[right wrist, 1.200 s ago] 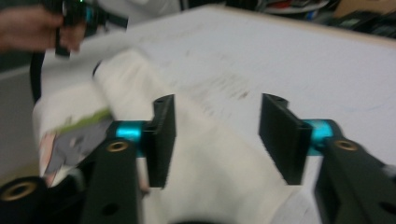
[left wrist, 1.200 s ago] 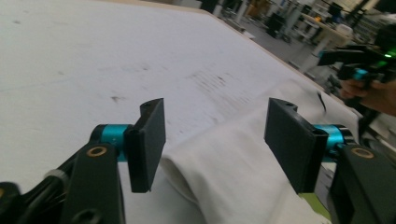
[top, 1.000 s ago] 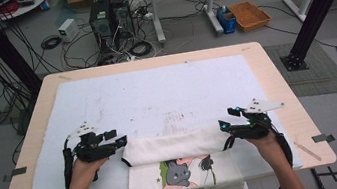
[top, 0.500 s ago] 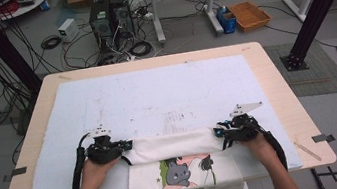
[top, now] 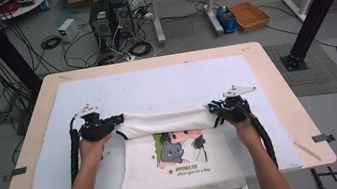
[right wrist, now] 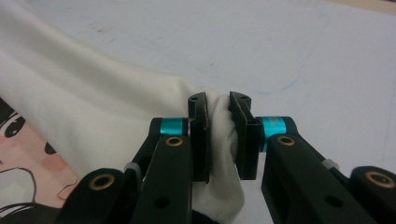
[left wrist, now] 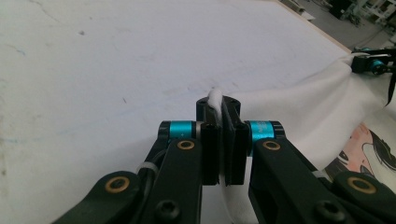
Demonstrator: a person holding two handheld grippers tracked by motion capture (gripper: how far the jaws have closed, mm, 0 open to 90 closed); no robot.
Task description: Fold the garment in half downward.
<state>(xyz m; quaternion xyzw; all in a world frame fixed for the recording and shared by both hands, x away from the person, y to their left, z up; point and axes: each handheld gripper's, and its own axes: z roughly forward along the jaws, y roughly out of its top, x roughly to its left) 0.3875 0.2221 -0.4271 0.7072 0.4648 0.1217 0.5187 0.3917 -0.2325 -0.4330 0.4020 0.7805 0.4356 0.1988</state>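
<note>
With my left gripper (top: 118, 119) and right gripper (top: 212, 108) each clamped on the white T-shirt (top: 179, 166) at the table's (top: 276, 83) near edge, I keep the fold taut — lifting both ends evenly

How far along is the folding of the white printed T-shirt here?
Done: the white cartoon-print T-shirt lies on the pale mat with its far part rolled back into a band. In hand: left gripper and right gripper each pinch one end of that band. Left: finishing the fold; the print is uncovered.
</note>
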